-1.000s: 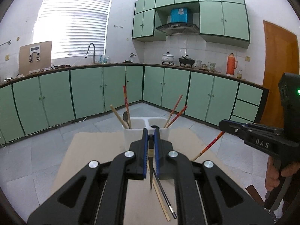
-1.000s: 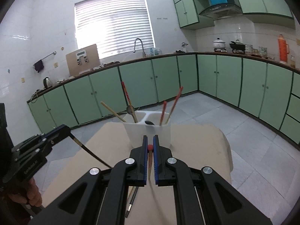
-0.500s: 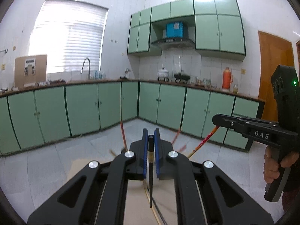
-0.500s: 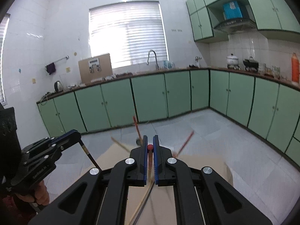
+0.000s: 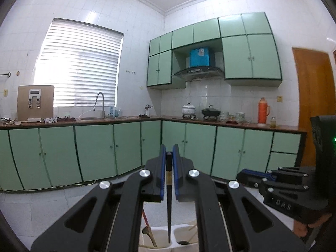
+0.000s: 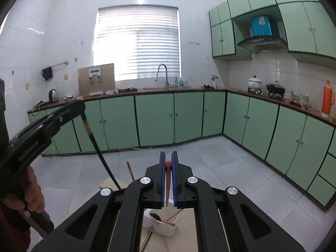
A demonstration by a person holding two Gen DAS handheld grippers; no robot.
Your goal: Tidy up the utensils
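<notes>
My left gripper [image 5: 169, 154] is shut on a black chopstick [image 5: 168, 210] that hangs point down over the white two-compartment utensil holder [image 5: 168, 239], which holds a spoon and chopsticks. My right gripper [image 6: 167, 163] is shut on a red-tipped wooden chopstick [image 6: 167, 187], held above the same holder [image 6: 162, 223]. The left gripper [image 6: 80, 107] with its black chopstick [image 6: 98, 147] shows at the left of the right wrist view. The right gripper [image 5: 247, 173] shows at the right of the left wrist view.
The holder stands on a beige table [image 6: 105, 189]. Loose chopsticks [image 6: 147, 237] lie on it beside the holder. Green cabinets [image 5: 94, 147], a sink and a stove counter ring the room. A wooden door [image 5: 313, 94] is at the right.
Both grippers have risen and moved forward over the holder, each still holding its chopstick. The table and holder have dropped to the bottom of both views.
</notes>
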